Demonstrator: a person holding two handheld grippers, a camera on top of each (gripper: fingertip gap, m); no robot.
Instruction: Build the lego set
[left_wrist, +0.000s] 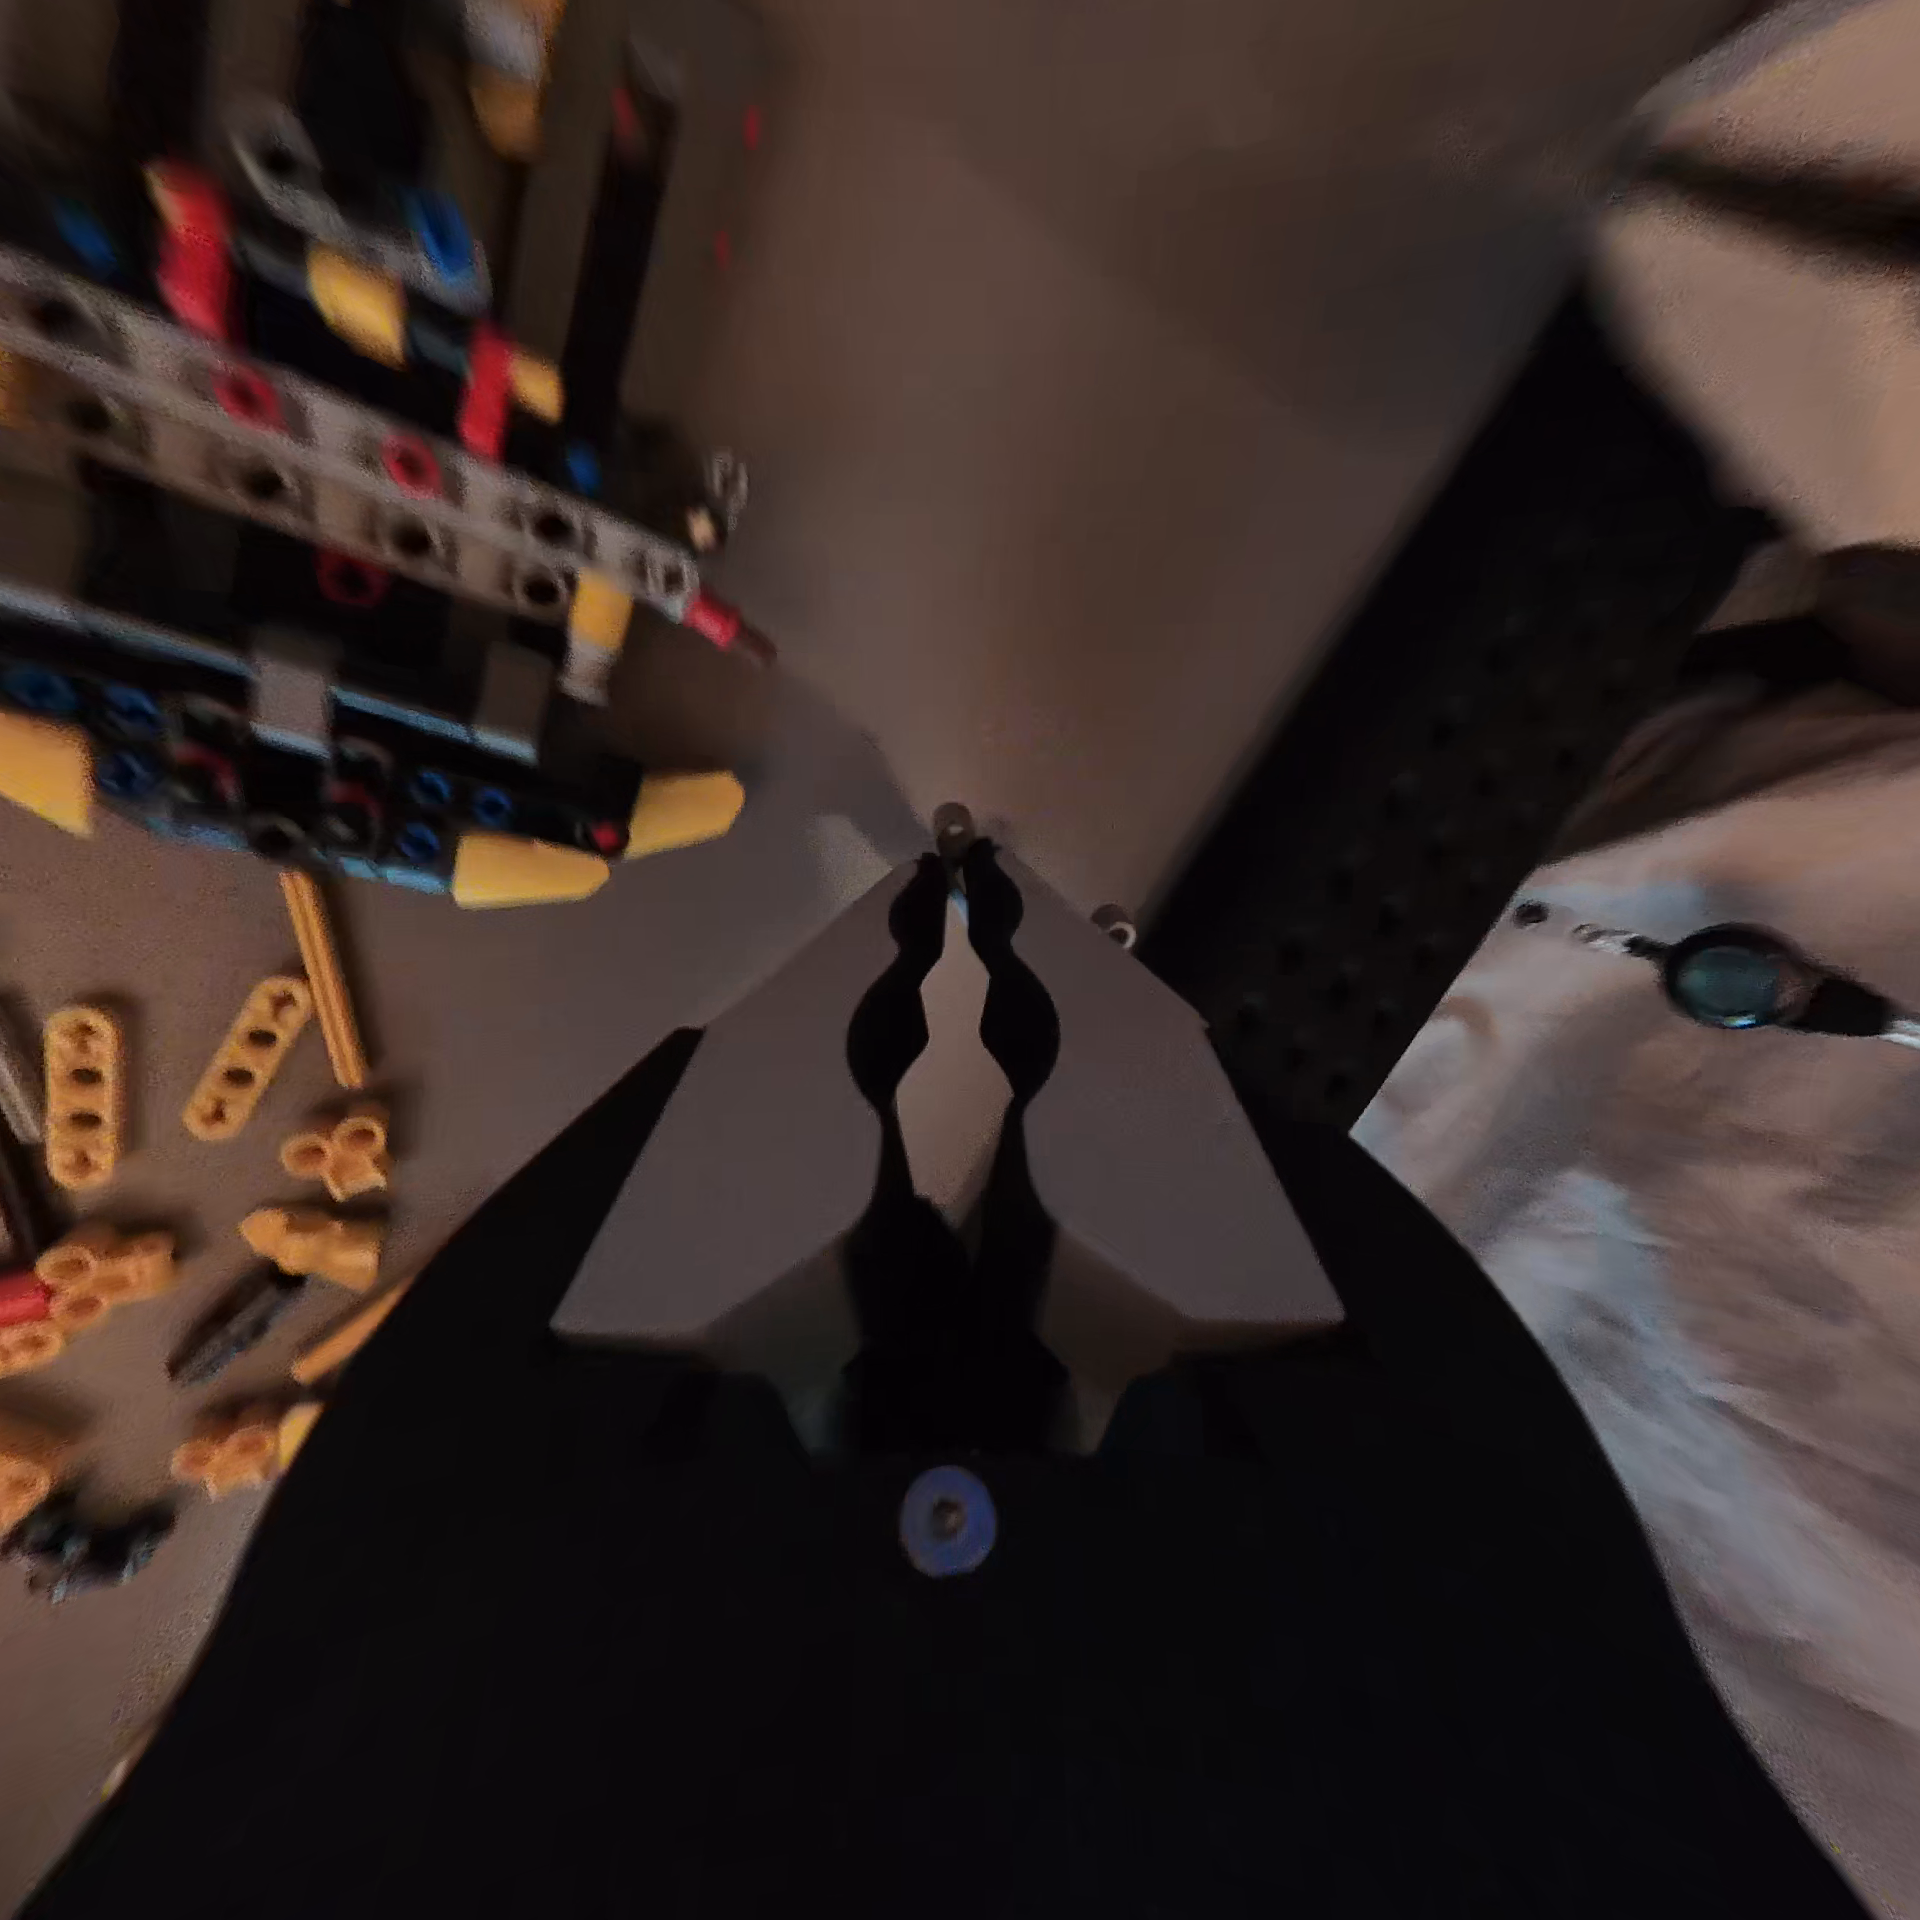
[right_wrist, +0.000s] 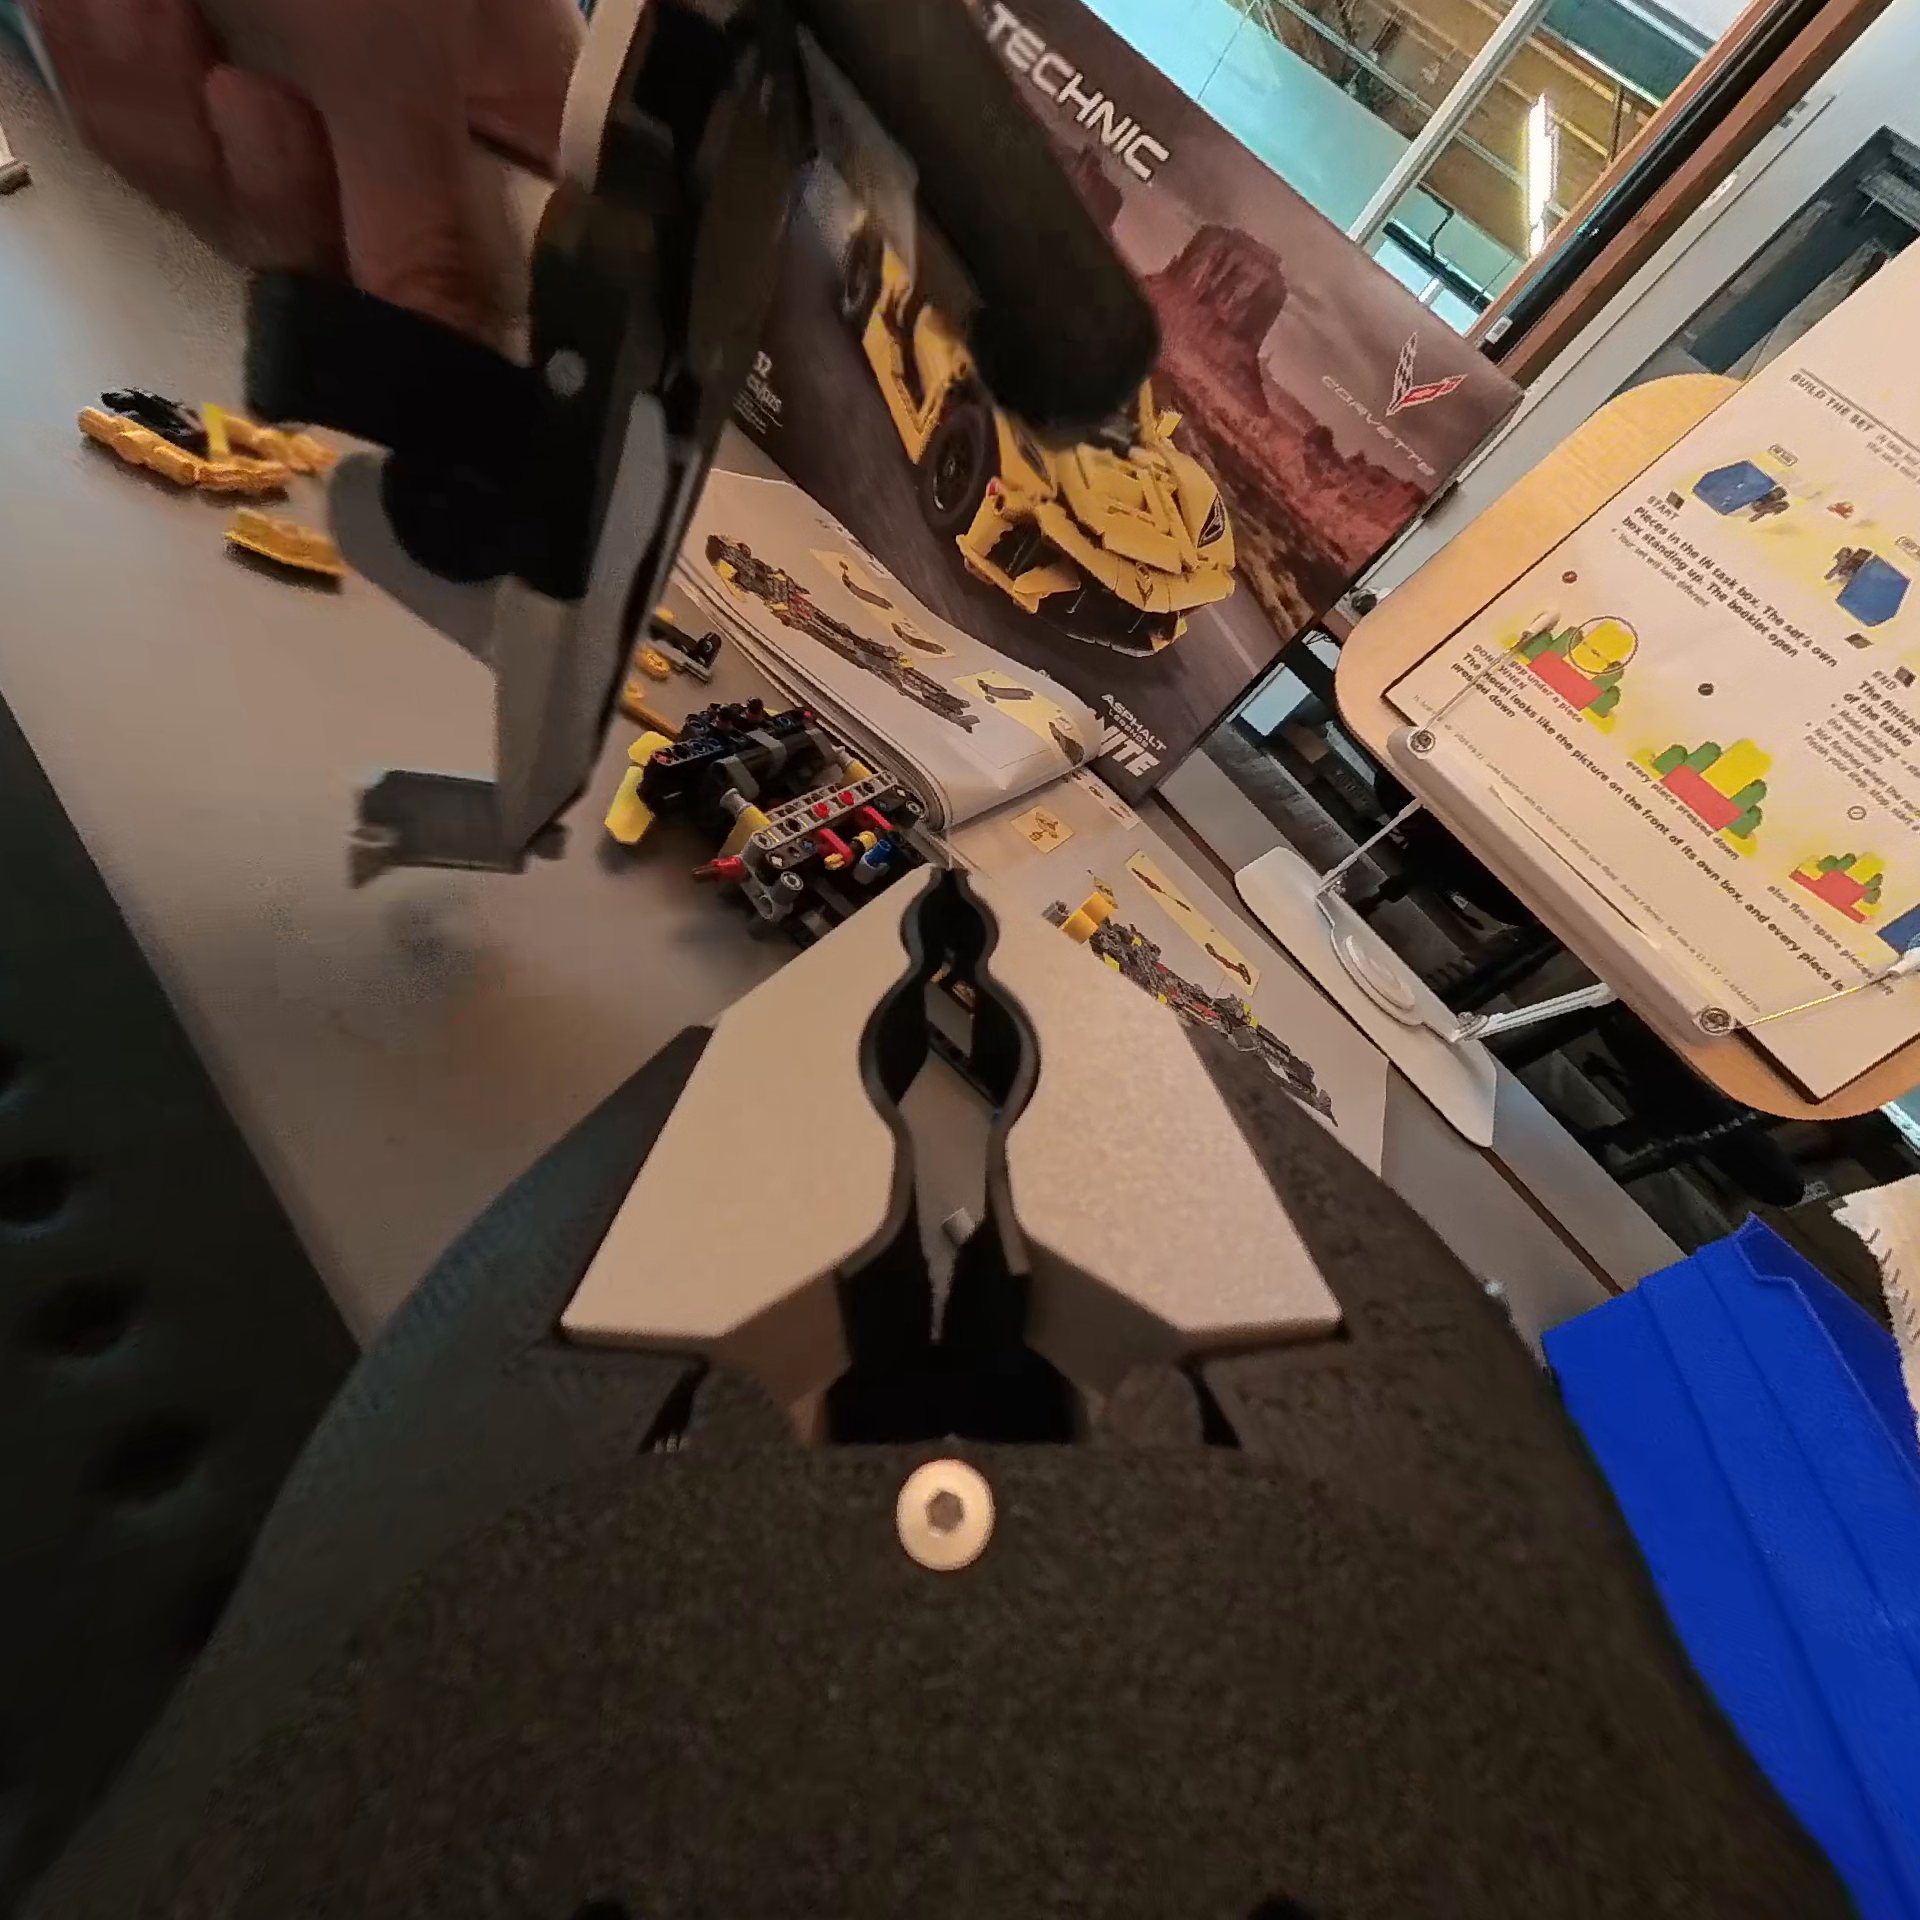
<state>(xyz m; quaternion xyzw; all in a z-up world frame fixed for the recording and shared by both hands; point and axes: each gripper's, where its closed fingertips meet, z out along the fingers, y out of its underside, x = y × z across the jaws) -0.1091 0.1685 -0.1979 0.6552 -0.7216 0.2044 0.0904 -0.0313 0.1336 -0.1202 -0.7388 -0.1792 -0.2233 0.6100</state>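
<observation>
On the tabletop sits a half-built car frame, loose yellow pieces waiting; left tongs nearly closed on a small grey peg, right tongs almost closed, empty.

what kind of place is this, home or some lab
Probably an office or lab workstation set up for recording, not a home: a grey table with the set's box standing upright, a printed instruction sheet on a stand, and glass partitions behind.

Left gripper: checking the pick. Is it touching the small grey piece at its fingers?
Touching: the left wrist view shows the left gripper pinching the small grey piece between its tips.
</observation>
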